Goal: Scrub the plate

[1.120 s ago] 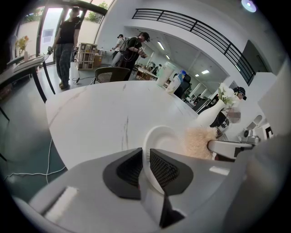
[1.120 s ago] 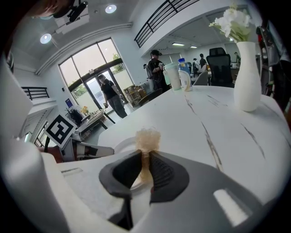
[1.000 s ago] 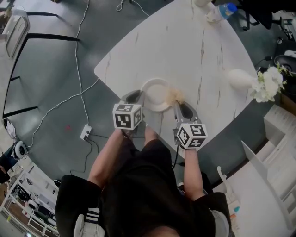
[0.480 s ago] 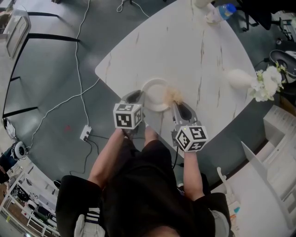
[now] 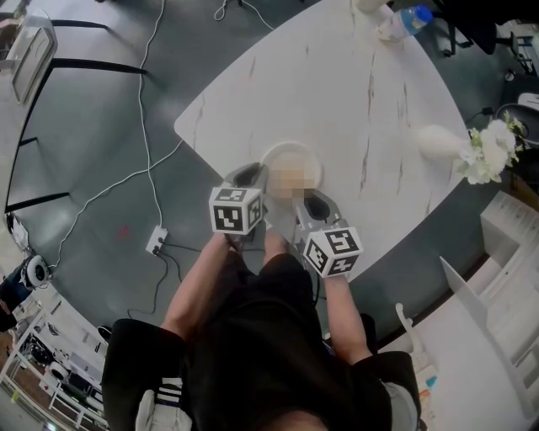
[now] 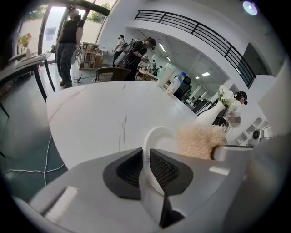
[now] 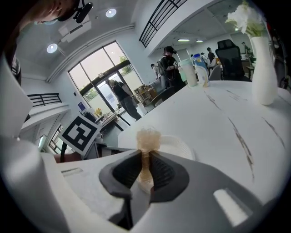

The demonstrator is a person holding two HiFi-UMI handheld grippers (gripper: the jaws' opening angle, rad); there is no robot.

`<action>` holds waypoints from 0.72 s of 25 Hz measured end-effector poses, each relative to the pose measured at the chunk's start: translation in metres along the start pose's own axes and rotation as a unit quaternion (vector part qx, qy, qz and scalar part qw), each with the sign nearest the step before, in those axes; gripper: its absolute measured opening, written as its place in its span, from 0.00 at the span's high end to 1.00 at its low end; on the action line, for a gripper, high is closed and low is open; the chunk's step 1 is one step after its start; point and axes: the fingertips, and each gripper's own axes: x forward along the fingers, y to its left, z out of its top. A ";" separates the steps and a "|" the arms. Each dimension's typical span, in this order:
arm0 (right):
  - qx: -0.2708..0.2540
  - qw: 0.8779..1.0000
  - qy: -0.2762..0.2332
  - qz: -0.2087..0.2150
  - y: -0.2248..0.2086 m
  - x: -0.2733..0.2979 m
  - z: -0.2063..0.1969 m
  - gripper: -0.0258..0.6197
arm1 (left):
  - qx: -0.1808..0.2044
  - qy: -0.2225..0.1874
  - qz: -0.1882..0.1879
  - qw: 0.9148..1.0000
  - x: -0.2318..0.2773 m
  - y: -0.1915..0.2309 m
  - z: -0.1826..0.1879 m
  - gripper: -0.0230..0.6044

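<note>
A white plate (image 5: 295,164) lies near the front edge of the white marble table (image 5: 337,76). My left gripper (image 5: 250,177) is shut on the plate's left rim; in the left gripper view the thin rim (image 6: 152,136) runs between the two dark pads of that gripper (image 6: 146,157). My right gripper (image 5: 308,202) is shut on a tan fibrous scrubber (image 5: 290,183), which rests on the near part of the plate and looks blurred. The right gripper view shows the scrubber (image 7: 148,139) pinched between that gripper's (image 7: 145,166) jaws, over the plate (image 7: 177,145).
A white vase (image 5: 438,143) with white flowers (image 5: 488,156) lies at the table's right side, and a bottle (image 5: 406,18) stands at the far edge. Cables and a power strip (image 5: 156,242) lie on the floor to the left. People stand far off in the room.
My right gripper has carried the scrubber left, from the plate's right rim onto its near middle. The left gripper has stayed on the left rim.
</note>
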 end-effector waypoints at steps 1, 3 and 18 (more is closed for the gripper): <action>0.001 1.000 0.004 0.003 0.002 0.002 -0.004 0.88 | 0.000 0.000 0.000 1.000 0.000 0.000 -0.001 0.88; 0.005 1.000 0.011 0.007 0.006 0.006 -0.010 0.88 | -0.001 0.000 -0.001 1.000 0.000 0.000 -0.002 0.88; 0.037 0.999 0.031 0.008 -0.002 0.010 -0.032 0.88 | -0.001 -0.003 0.001 1.000 0.000 -0.003 -0.003 0.88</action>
